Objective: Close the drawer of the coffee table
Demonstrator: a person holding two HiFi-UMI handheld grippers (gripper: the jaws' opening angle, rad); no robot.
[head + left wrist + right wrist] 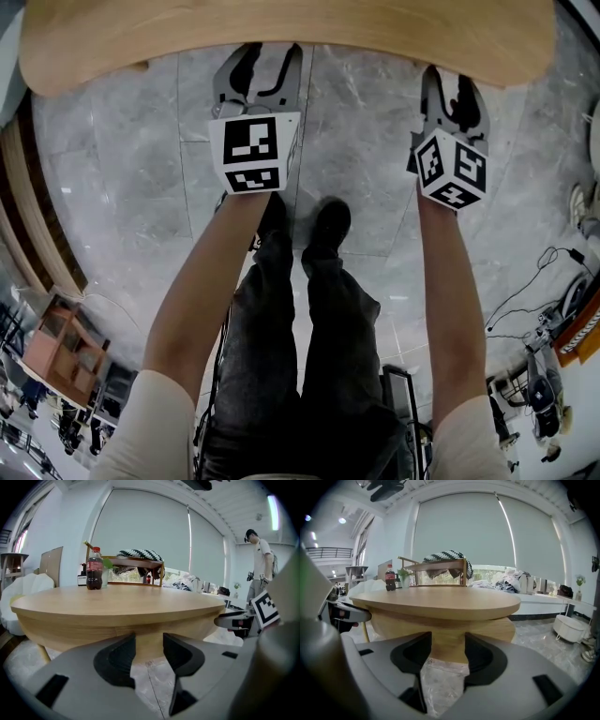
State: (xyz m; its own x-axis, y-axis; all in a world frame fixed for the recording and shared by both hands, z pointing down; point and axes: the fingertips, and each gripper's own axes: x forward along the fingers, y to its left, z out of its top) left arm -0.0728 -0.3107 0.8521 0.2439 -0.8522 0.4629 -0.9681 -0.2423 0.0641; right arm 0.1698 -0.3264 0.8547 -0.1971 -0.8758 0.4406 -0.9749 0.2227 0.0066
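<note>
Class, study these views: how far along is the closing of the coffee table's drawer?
Done, it seems: in the head view no drawer juts past the edge of the coffee table, so it looks pushed in. In hand: nothing; the left tool and right tool both stand open and empty, facing the table's side. Left: perhaps a check that it sits flush.

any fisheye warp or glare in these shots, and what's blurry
Head view: strong fisheye, the table edge bows. Left gripper view: black vignette, bright blind behind a sharp bottle, near fingers soft. Right gripper view: same vignette, pale blind backlights the table.
</note>
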